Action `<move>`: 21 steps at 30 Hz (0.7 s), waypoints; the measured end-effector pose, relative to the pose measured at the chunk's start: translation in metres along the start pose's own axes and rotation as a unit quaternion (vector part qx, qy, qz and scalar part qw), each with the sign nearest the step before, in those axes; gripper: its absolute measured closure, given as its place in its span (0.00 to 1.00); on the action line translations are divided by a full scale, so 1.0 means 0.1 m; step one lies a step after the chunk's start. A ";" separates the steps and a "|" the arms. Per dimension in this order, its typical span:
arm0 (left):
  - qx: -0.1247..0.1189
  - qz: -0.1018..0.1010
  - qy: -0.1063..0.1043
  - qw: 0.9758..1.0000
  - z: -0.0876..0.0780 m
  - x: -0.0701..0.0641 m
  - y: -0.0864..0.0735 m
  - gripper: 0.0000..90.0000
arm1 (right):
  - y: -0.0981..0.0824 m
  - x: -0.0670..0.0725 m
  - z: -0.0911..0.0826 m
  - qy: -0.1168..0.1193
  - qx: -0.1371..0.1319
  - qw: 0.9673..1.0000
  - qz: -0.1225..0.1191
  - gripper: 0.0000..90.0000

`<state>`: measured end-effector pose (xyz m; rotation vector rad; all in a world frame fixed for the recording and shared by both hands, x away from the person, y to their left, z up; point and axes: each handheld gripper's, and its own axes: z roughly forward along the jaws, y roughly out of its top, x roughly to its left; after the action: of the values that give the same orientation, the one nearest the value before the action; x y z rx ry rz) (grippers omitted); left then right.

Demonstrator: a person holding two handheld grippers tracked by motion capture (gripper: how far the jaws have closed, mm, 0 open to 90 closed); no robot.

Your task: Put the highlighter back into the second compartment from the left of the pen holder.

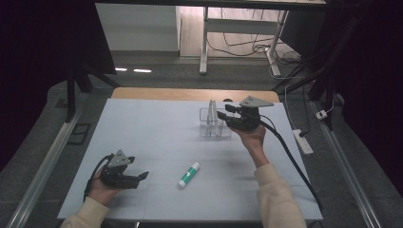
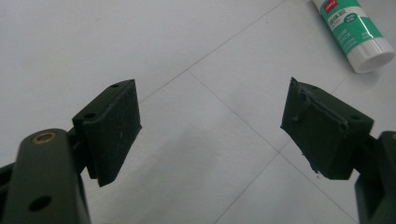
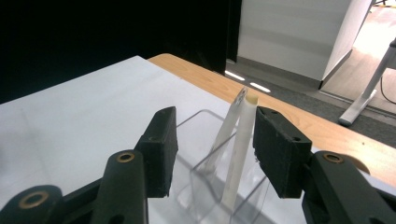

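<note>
Right tongs at the clear holder, left tongs waiting near the glue stick

The right tongs (image 3: 212,149) stand released, jaws either side of two slim white sticks (image 3: 238,149) leaning upright in a clear plastic holder (image 1: 215,124) at the far side of the pale matte surface (image 1: 157,128); the left tongs (image 2: 210,135), also released and empty, hover low, with the smooth green-and-white glue stick (image 1: 189,174) lying on its side nearby

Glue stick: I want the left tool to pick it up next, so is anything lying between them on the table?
Nothing visible does. The glue stick lies flat on the bare white table, just right of the open left tool. The clear organizer and right tool sit farther back.
</note>
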<state>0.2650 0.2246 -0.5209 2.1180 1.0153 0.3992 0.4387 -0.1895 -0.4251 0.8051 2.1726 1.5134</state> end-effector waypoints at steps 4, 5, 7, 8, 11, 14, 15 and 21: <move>-0.001 0.000 0.000 1.000 0.00 0.00 0.00 0.22 | -0.08 0.03 -0.16 0.004 0.000 1.000 0.000 0.55; -0.001 0.000 0.000 1.000 0.00 0.00 0.00 0.22 | -0.10 0.04 -0.19 0.003 0.002 1.000 -0.003 0.55; 0.000 0.000 0.001 1.000 0.00 0.00 0.00 0.22 | -0.14 0.06 -0.26 0.003 0.006 1.000 -0.006 0.55; 0.000 0.000 0.000 1.000 0.00 -0.01 0.00 0.22 | -0.17 0.06 -0.29 0.002 0.007 1.000 -0.009 0.55; -0.001 0.000 0.000 1.000 0.00 -0.01 0.01 0.22 | -0.28 0.09 -0.38 0.000 0.011 1.000 -0.014 0.55; 0.000 0.000 0.000 1.000 0.00 -0.01 0.01 0.22 | -0.37 0.08 -0.45 0.002 0.018 1.000 -0.017 0.55; 0.000 0.000 0.000 1.000 0.00 -0.01 0.01 0.22 | -0.40 0.08 -0.48 0.001 0.022 1.000 -0.019 0.55; 0.000 0.000 0.001 1.000 0.00 -0.01 0.02 0.22 | -0.52 0.07 -0.61 -0.003 0.032 0.999 -0.021 0.55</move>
<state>0.2652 0.2227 -0.5200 2.1181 1.0175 0.4004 0.3844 -0.2428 -0.4524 0.7778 2.2296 1.4260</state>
